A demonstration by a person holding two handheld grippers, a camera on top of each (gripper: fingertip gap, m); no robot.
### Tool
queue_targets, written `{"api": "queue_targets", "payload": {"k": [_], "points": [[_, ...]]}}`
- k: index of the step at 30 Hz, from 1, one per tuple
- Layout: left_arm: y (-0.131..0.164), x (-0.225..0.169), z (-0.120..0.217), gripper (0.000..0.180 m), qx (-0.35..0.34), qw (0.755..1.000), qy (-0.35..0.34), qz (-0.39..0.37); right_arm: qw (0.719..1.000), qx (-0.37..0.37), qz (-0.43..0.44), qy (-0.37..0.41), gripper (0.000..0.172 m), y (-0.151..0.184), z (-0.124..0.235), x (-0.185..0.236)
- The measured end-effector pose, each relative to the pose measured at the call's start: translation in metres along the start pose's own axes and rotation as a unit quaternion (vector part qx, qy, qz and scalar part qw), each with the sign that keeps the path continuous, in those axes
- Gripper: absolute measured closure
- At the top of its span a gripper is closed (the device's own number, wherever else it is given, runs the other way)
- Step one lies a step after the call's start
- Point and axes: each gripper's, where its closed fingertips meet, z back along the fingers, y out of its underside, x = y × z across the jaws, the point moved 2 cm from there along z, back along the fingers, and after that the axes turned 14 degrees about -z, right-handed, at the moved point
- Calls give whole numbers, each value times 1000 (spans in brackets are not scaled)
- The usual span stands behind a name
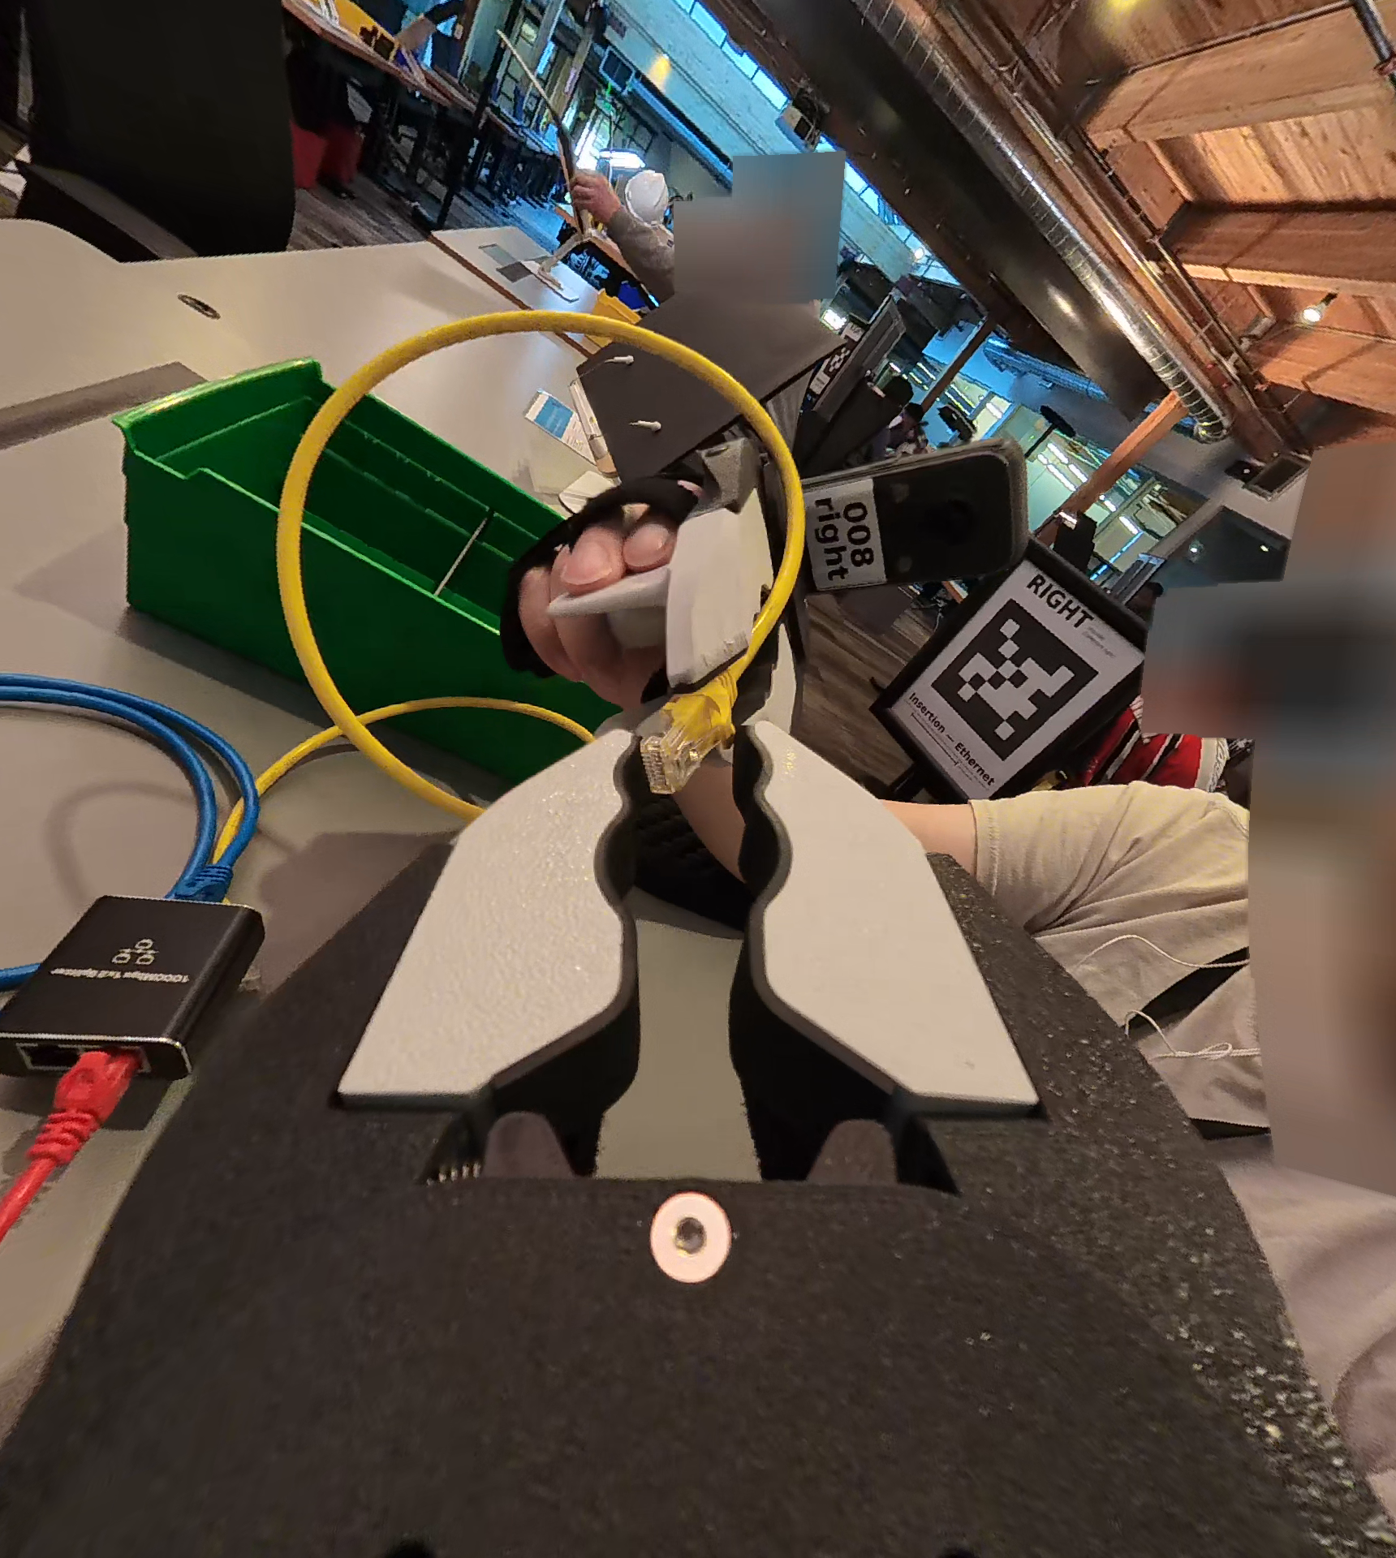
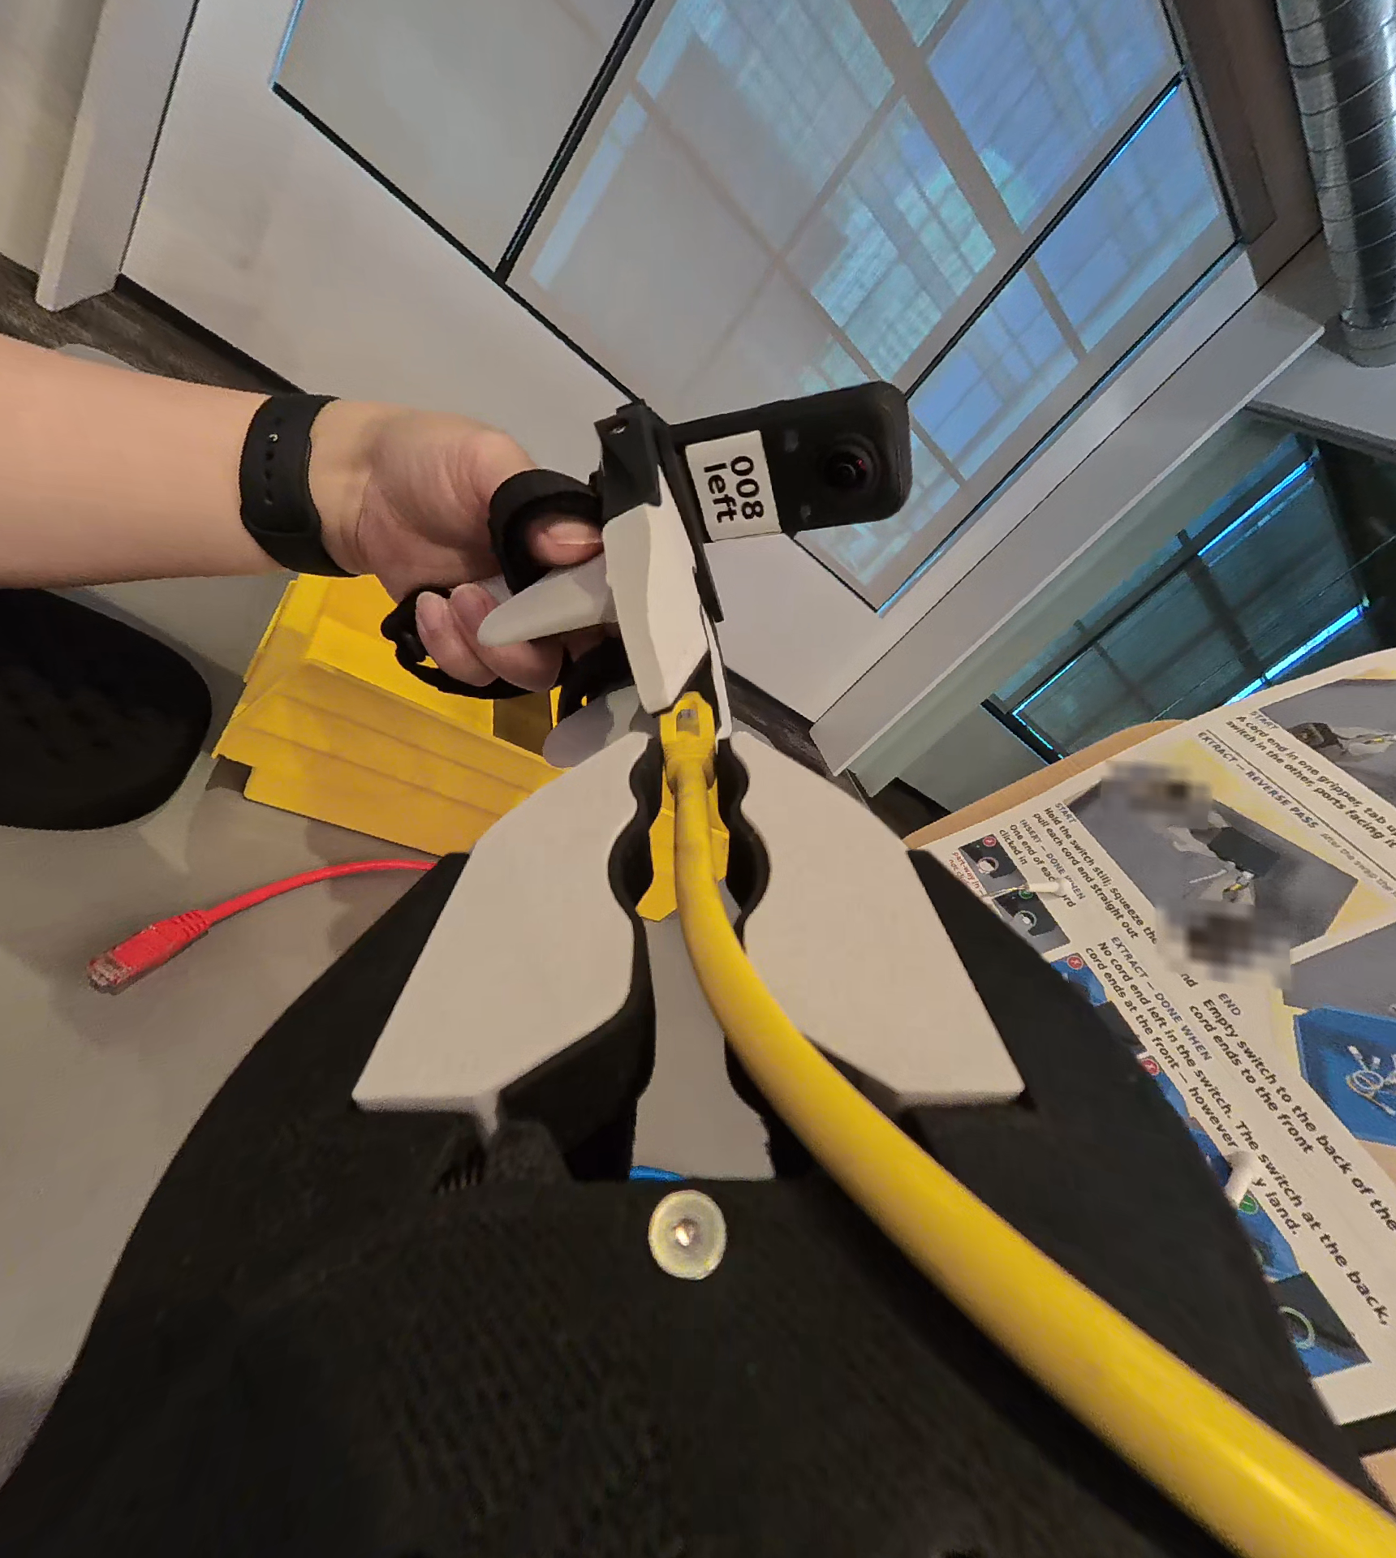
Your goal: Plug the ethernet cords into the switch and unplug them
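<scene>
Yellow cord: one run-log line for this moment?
phase: handover | yellow cord: boot clamped in right claw | left claw: closed on its plug | switch: on table, red cord plugged in

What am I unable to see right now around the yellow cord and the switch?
- Left wrist view: yellow cord's far end, behind the blue cord at the switch.
- Right wrist view: yellow plug's tip, covered by the left gripper; switch out of frame.

grey table [image 1: 45,523] | green bin [image 1: 273,539] | black switch [image 1: 130,982] | blue cord [image 1: 130,717] | red cord [image 1: 20,1197]
</scene>
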Motion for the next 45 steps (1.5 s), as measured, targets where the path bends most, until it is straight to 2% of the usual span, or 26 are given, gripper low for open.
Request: {"api": "queue_targets", "payload": {"k": [8,11,13,15,19,21,24,28,31,32,34,35,37,41,45], "points": [[2,4,-1,159,5,1000,-9,-2,1000,23,-8,2,159,3,1,-2],[-5,5,4,147,-8,999,-31,-23,1000,2,-20,20,159,-7,9,-10],[-1,17,11,138,20,994,-99,-51,999,-19,-29,29,159,-18,22,-18],[11,34,18,137,76,977,-176,-90,998,-42,-36,35,159,-32,37,-25],[41,55,12,133,181,949,-228,-124,997,-62,-23,49,159,-59,65,-31],[60,69,7,132,243,926,-254,-135,996,-69,-13,53,159,-73,76,-30],[88,87,1,133,346,877,-287,-171,995,-80,7,57,159,-91,88,-25],[113,104,-20,128,406,829,-316,-217,994,-90,32,56,159,-111,102,-16],[125,117,-17,128,474,764,-352,-261,992,-104,48,47,159,-124,113,-7],[129,118,-14,134,493,753,-356,-253,992,-105,54,43,159,-128,116,-4],[127,113,-18,133,488,770,-340,-229,992,-105,65,38,159,-133,123,1],[119,111,-24,125,466,784,-329,-243,991,-105,70,36,159,-136,127,3],[105,110,-27,122,457,791,-303,-270,991,-110,76,31,159,-141,134,6],[110,119,-25,101,552,766,-197,-265,986,-149,71,20,159,-154,152,10],[122,137,-31,102,606,755,-142,-209,982,-181,61,11,159,-161,169,10]]}}
